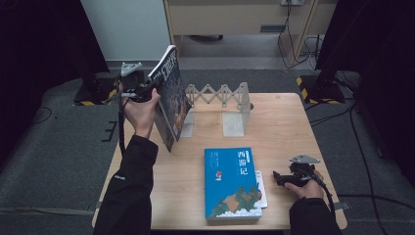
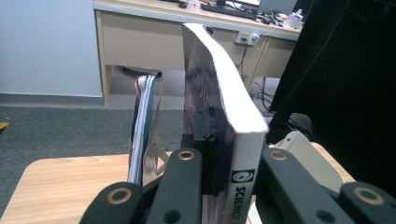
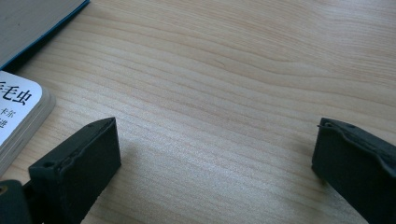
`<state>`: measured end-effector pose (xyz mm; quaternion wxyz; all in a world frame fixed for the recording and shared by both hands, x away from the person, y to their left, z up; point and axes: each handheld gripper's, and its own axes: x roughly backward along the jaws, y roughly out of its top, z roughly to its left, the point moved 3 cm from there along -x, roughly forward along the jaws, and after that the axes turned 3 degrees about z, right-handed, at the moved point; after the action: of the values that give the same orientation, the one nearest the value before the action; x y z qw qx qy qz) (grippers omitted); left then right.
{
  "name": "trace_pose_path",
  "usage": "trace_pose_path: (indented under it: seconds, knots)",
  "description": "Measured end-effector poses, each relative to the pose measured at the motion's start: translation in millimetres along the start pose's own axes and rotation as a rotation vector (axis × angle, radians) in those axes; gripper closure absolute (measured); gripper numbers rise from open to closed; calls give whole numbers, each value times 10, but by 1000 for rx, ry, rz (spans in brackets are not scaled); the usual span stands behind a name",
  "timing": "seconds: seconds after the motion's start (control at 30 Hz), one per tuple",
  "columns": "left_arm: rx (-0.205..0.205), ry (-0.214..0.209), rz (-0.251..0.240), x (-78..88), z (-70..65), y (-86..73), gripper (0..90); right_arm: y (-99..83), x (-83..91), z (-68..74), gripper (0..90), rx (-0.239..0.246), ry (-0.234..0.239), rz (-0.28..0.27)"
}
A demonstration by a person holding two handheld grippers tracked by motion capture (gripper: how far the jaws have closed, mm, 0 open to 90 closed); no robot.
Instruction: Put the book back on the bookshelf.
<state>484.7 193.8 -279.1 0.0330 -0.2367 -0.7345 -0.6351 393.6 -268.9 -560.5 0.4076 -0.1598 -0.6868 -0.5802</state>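
My left gripper (image 1: pixel 155 81) is shut on a thick dark-covered book (image 1: pixel 171 98), held upright and tilted above the table's far left. In the left gripper view both jaws press the book (image 2: pixel 219 116) near its white spine, which reads "SCIENCE". A grey folding book rack (image 1: pixel 221 95) stands just right of it on the wooden table (image 1: pixel 284 122). A blue book (image 1: pixel 231 182) lies flat at the front, overlapping a small white book (image 1: pixel 263 191). My right gripper (image 1: pixel 277 177) rests open on the table beside them, with bare wood between its jaws (image 3: pixel 215 144).
A thin magazine (image 2: pixel 142 130) stands upright beyond the held book, and a rack end plate (image 2: pixel 306 156) shows to its right. The white book's corner (image 3: pixel 18 112) lies left of the right gripper's jaws. A desk (image 2: pixel 154 32) and cables sit behind the table.
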Motion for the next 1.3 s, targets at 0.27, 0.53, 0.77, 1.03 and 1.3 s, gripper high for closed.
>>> trace_pose_path:
  seconds: [0.27, 0.53, 0.77, 1.03, 1.3]
  knots:
    - [-15, 43, 13, -196, -18, -113, 819, 0, 0, 0, 13, 0, 0, 0]
    - [-56, 88, 12, -287, -65, -171, 819, 0, 0, 0, 13, 0, 0, 0]
    - [-52, 94, -9, -330, -82, -225, 819, 0, 0, 0, 13, 0, 0, 0]
    - [-41, 111, -6, -400, -65, -324, 819, 0, 0, 0, 13, 0, 0, 0]
    - [-40, 122, -19, -477, -55, -433, 819, 0, -1, 0, 13, 0, -1, -1]
